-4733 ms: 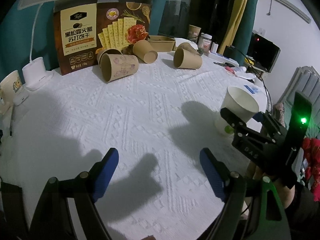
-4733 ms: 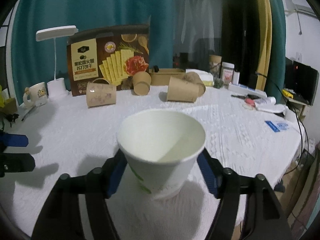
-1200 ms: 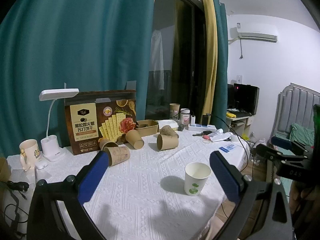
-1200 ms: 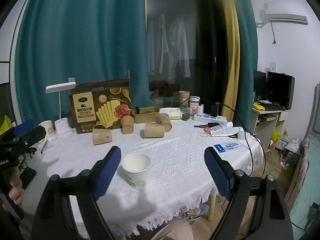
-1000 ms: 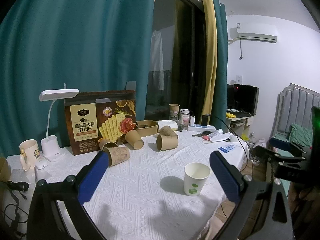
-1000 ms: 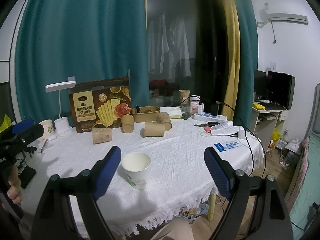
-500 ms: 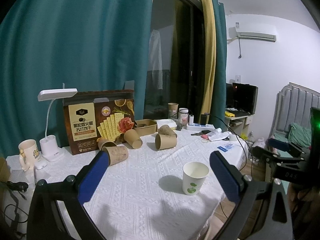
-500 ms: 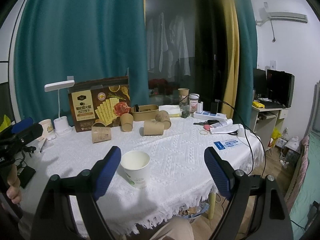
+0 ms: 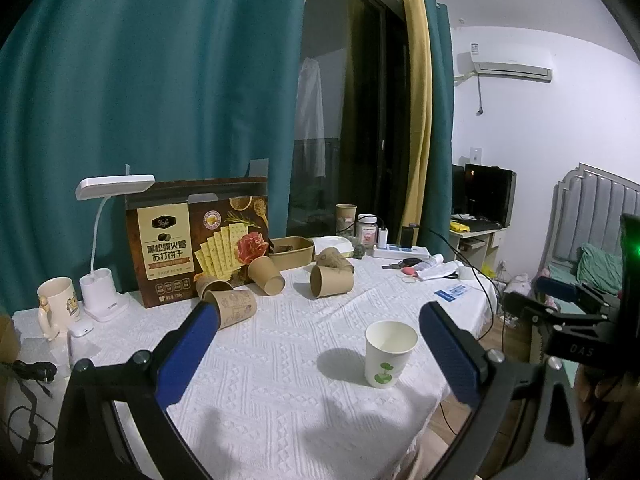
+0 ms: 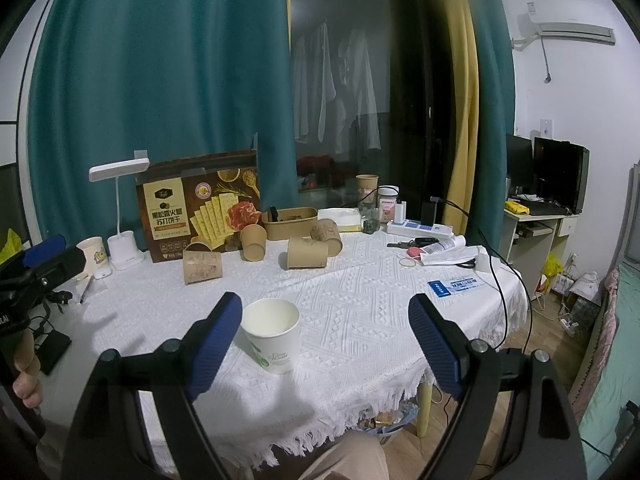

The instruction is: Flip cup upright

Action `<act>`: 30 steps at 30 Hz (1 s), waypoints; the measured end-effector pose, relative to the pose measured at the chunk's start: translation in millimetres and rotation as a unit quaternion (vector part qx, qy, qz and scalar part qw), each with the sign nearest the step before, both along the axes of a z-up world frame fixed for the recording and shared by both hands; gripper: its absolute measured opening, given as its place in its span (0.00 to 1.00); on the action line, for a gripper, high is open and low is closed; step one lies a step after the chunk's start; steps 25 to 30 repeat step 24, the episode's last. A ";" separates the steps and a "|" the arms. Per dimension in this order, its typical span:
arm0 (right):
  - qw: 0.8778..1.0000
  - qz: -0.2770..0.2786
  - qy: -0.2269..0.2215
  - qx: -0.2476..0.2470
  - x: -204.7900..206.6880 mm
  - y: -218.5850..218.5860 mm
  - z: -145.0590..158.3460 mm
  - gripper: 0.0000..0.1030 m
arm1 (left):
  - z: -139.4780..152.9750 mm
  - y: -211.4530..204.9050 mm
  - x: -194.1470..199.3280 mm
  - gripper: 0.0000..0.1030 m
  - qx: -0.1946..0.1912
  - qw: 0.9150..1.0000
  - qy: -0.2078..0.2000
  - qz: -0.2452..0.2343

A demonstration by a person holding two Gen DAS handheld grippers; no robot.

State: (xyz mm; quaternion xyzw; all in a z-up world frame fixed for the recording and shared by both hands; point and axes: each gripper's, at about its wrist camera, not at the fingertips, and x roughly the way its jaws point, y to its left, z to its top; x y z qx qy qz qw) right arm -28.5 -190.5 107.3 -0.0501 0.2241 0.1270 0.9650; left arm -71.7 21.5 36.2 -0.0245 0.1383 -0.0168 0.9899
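A white paper cup with a green leaf print stands upright, mouth up, near the front right edge of the table with the white cloth. It also shows in the right wrist view. My left gripper is open and empty, held back from the table well short of the cup. My right gripper is open and empty, also pulled back from the table edge; the cup appears just right of its left finger. The right gripper also shows at the right edge of the left wrist view.
Several brown paper cups lie on their sides at the back of the table, before a cracker box. A white desk lamp and a mug stand at the back left. Cables, a power strip and small items lie at the back right.
Over the last second both grippers stay open and back from the table with only slight drift. About 4.7 s ago the right gripper's fingers stood around the upright white cup; it has since withdrawn.
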 end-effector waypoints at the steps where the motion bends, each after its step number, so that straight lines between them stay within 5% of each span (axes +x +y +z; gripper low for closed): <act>1: 1.000 0.000 0.000 0.001 -0.2 -0.1 0.0 0.81 | -0.4 0.4 0.0 0.98 0.000 1.000 0.000 0.000; 30: 1.000 -0.001 0.003 0.000 0.8 -2.6 -4.3 0.81 | -5.3 -3.1 -2.1 0.98 0.002 1.000 -0.001 -0.012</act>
